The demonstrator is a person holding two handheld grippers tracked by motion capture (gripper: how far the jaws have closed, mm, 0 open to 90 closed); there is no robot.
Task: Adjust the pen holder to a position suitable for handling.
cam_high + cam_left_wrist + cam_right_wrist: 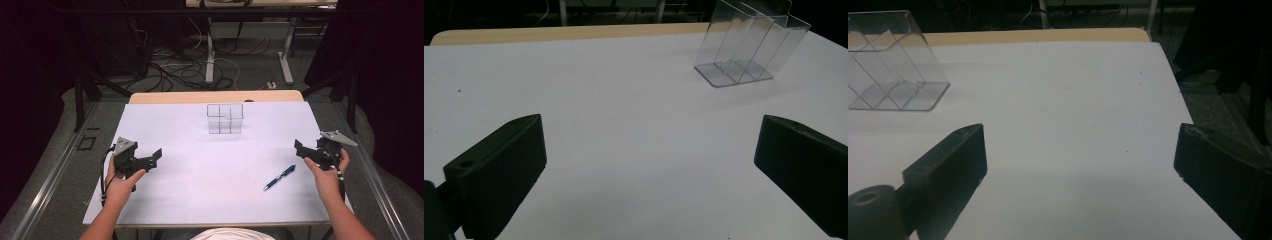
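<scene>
Two grippers held over a white worktop, a blue pen lying near the right one.

The left gripper (150,159) sits near the worktop's left edge, jaws wide apart and empty; the right gripper (306,150) sits near the right edge, jaws likewise spread with nothing between them. The blue pen (280,177) lies flat toward the front right, just beside the right hand (324,175). A clear acrylic divided holder (225,118) stands upright near the middle of the far edge.
</scene>
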